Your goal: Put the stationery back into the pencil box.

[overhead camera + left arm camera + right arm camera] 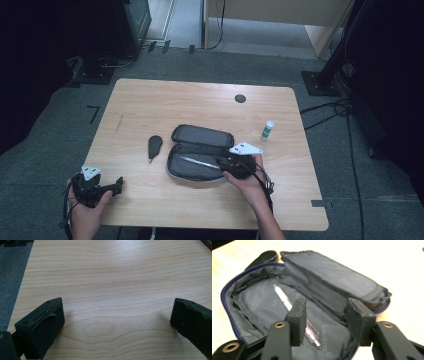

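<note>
A grey pencil case with a blue zip lies open in the middle of the table. In the right gripper view the pencil case shows a clear pen lying in its lower half. The same pen appears as a thin pale line from above. My right gripper hovers at the case's right end. Its jaws stand apart above the pen, touching nothing. My left gripper rests near the table's front left corner, open wide over bare wood.
A black teardrop-shaped object lies just left of the case. A white and green glue stick stands to the case's right. A dark cable hole sits at the back of the wooden table. Dark stands and cables surround the table.
</note>
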